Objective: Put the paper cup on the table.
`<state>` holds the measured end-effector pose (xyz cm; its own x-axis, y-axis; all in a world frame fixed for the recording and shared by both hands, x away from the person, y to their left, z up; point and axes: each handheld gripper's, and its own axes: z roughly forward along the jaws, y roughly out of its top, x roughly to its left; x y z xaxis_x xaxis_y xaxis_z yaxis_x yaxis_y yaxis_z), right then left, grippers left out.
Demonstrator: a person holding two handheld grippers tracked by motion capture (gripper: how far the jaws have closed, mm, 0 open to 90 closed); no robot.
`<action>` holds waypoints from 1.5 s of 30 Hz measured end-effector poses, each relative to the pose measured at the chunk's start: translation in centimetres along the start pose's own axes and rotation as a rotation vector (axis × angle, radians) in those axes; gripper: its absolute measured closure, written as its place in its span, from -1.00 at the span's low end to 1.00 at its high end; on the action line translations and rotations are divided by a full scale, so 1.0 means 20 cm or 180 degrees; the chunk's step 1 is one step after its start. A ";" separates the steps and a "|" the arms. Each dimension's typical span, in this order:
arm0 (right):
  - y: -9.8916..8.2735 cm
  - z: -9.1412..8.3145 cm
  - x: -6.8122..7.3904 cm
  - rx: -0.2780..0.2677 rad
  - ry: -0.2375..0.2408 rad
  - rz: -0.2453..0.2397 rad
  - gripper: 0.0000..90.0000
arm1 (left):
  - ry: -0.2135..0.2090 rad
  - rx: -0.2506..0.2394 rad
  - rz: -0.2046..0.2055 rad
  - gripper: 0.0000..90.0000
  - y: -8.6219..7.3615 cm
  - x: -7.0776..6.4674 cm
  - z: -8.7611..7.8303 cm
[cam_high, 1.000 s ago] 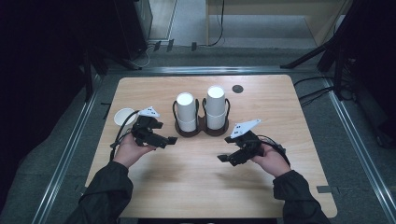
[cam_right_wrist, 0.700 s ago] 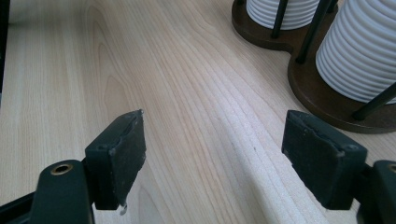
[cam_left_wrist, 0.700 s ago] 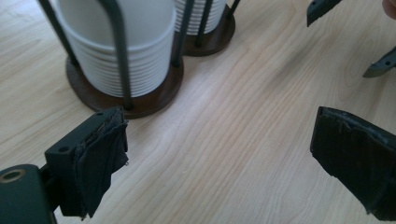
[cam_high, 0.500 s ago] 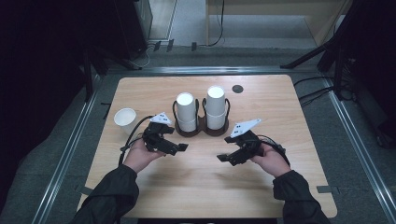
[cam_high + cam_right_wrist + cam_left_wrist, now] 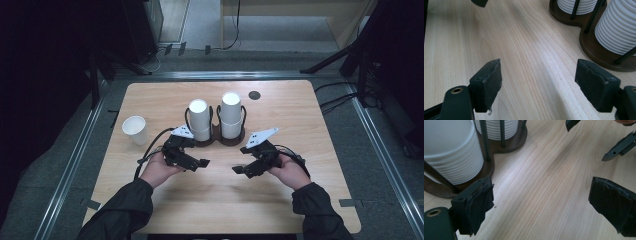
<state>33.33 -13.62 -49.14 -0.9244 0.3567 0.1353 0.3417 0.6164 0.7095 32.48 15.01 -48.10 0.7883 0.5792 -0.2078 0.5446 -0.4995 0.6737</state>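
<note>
1. Left gripper: jaws spread wide, nothing between the pads, only bare wood in the gap. Hangs low over the table, tips aimed toward the middle, just in front of the cup holder.
2. Right gripper: likewise wide apart, nothing held. Tips aimed inward toward the left one, the two near each other but apart.
3. Nearest work: left cup stack and right cup stack, white ribbed paper cups nested mouth-down, each caged by thin dark posts on the brown two-lobed base.
4. Axis: both stacks upright, long axis vertical, closed bottoms on top, rims toward the base. Right stack taller.
5. Farther out: single cup standing apart near the left table edge, mouth up. Small dark disc near the far edge.
6. Step judged: approach to the left stack for pulling off a top cup.
7. To do well: raise to the top cup, bring pads in between the posts rather than across them, squeeze lightly to spare the thin wall, lift straight up along the axis. Steady the base with the right if it drags.
</note>
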 end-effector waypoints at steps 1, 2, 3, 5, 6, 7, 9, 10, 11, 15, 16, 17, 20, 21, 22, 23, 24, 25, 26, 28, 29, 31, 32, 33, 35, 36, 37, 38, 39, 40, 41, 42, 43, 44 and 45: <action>0.00 0.00 0.00 0.0005 -0.0001 0.0000 -0.51 | 0.0000 0.0012 0.0014 -0.86 0.00 -0.01 0.01; 0.00 0.00 0.00 0.0007 0.0000 -0.0008 -0.51 | -0.0001 0.0017 0.0022 -0.86 0.00 -0.01 0.01; 0.00 0.00 0.00 0.0007 -0.0001 -0.0009 -0.51 | -0.0004 0.0021 0.0022 -0.86 0.00 -0.01 0.02; 0.00 0.00 0.00 0.0008 -0.0006 -0.0012 -0.51 | -0.0024 0.0034 0.0034 -0.86 0.00 -0.02 0.03; 0.00 0.00 0.00 0.0009 -0.0006 -0.0012 -0.51 | -0.0017 0.0037 0.0046 -0.86 0.00 -0.02 0.03; 0.00 0.00 0.00 0.0012 -0.0006 -0.0012 -0.51 | -0.0010 0.0043 0.0052 -0.86 0.00 -0.03 0.04; 0.00 0.00 0.00 0.0011 -0.0003 -0.0013 -0.51 | -0.0017 0.0048 0.0035 -0.86 0.00 -0.03 0.05; 0.00 0.00 0.00 0.0013 -0.0003 -0.0019 -0.51 | -0.0034 0.0044 0.0020 -0.86 0.00 -0.03 0.06; 0.00 0.01 0.00 0.0022 -0.0006 -0.0026 -0.51 | -0.0043 0.0043 0.0015 -0.86 0.01 -0.03 0.06; 0.00 0.01 0.01 0.0037 -0.0010 -0.0053 -0.51 | -0.0085 0.0032 0.0019 -0.86 0.01 -0.05 0.08; 0.00 0.01 0.01 0.0041 -0.0011 -0.0053 -0.51 | -0.0076 0.0045 0.0032 -0.86 0.00 -0.05 0.09; 0.00 0.01 0.01 0.0047 -0.0004 -0.0054 -0.51 | -0.0051 0.0038 0.0047 -0.86 0.00 -0.06 0.09; 0.00 0.02 0.01 0.0054 -0.0005 -0.0065 -0.51 | -0.0017 0.0050 0.0096 -0.86 0.00 -0.07 0.11; 0.00 0.02 0.01 0.0058 -0.0009 -0.0068 -0.51 | 0.0021 0.0070 0.0124 -0.86 0.00 -0.07 0.12; 0.00 0.02 0.01 0.0056 -0.0012 -0.0077 -0.51 | 0.0037 0.0077 0.0125 -0.86 0.00 -0.08 0.13; 0.00 0.02 0.01 0.0061 -0.0010 -0.0080 -0.51 | 0.0040 0.0082 0.0135 -0.86 0.00 -0.08 0.14; 0.00 0.02 0.01 0.0067 -0.0003 -0.0088 -0.51 | 0.0032 0.0080 0.0117 -0.86 0.00 -0.08 0.14; 0.00 0.02 0.02 0.0072 0.0002 -0.0090 -0.51 | 0.0032 0.0083 0.0110 -0.86 0.00 -0.08 0.15; 0.00 0.02 0.02 0.0076 0.0001 -0.0094 -0.51 | 0.0045 0.0087 0.0113 -0.86 0.00 -0.09 0.16; 0.00 0.02 0.02 0.0075 -0.0001 -0.0096 -0.51 | 0.0081 0.0096 0.0131 -0.86 0.00 -0.10 0.18; 0.00 0.02 0.02 0.0075 -0.0001 -0.0099 -0.51 | 0.0081 0.0103 0.0149 -0.86 -0.01 -0.10 0.18; 0.00 0.02 0.02 0.0078 -0.0003 -0.0103 -0.51 | 0.0075 0.0098 0.0157 -0.86 -0.01 -0.10 0.19; 0.00 0.02 0.02 0.0079 -0.0007 -0.0109 -0.51 | 0.0077 0.0108 0.0175 -0.86 -0.01 -0.10 0.19; 0.00 0.02 0.02 0.0084 -0.0004 -0.0107 -0.51 | 0.0087 0.0117 0.0191 -0.86 -0.01 -0.10 0.19; 0.00 0.02 0.02 0.0086 -0.0004 -0.0112 -0.51 | 0.0068 0.0102 0.0189 -0.86 -0.01 -0.10 0.19; 0.00 0.02 0.02 0.0087 -0.0003 -0.0112 -0.51 | 0.0081 0.0099 0.0198 -0.86 -0.01 -0.10 0.19; 0.00 0.02 0.02 0.0085 -0.0011 -0.0117 -0.51 | 0.0085 0.0094 0.0200 -0.86 -0.02 -0.10 0.19; 0.00 0.02 0.02 0.0086 -0.0012 -0.0119 -0.51 | 0.0075 0.0105 0.0206 -0.86 -0.02 -0.10 0.19; 0.00 0.02 0.02 0.0087 -0.0010 -0.0119 -0.51 | 0.0079 0.0112 0.0213 -0.86 -0.02 -0.10 0.19; 0.00 0.02 0.02 0.0090 -0.0010 -0.0122 -0.51 | 0.0082 0.0114 0.0225 -0.86 -0.02 -0.10 0.19; 0.00 0.02 0.02 0.0088 -0.0012 -0.0122 -0.51 | 0.0080 0.0114 0.0229 -0.86 -0.02 -0.10 0.20; 0.00 0.02 0.02 0.0088 -0.0009 -0.0120 -0.51 | 0.0083 0.0113 0.0235 -0.86 -0.02 -0.10 0.20; 0.00 0.02 0.02 0.0089 -0.0009 -0.0120 -0.51 | 0.0080 0.0114 0.0236 -0.86 -0.02 -0.09 0.20; 0.00 0.02 0.02 0.0089 -0.0011 -0.0123 -0.51 | 0.0074 0.0116 0.0238 -0.86 -0.02 -0.09 0.20; 0.00 0.02 0.02 0.0092 -0.0013 -0.0124 -0.51 | 0.0072 0.0113 0.0239 -0.86 -0.02 -0.09 0.20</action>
<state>33.05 -13.26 -49.44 -0.9364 0.3350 0.1050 0.3103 0.6498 0.6939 31.95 11.63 -50.79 0.8208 0.5535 -0.1413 0.4944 -0.5643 0.6611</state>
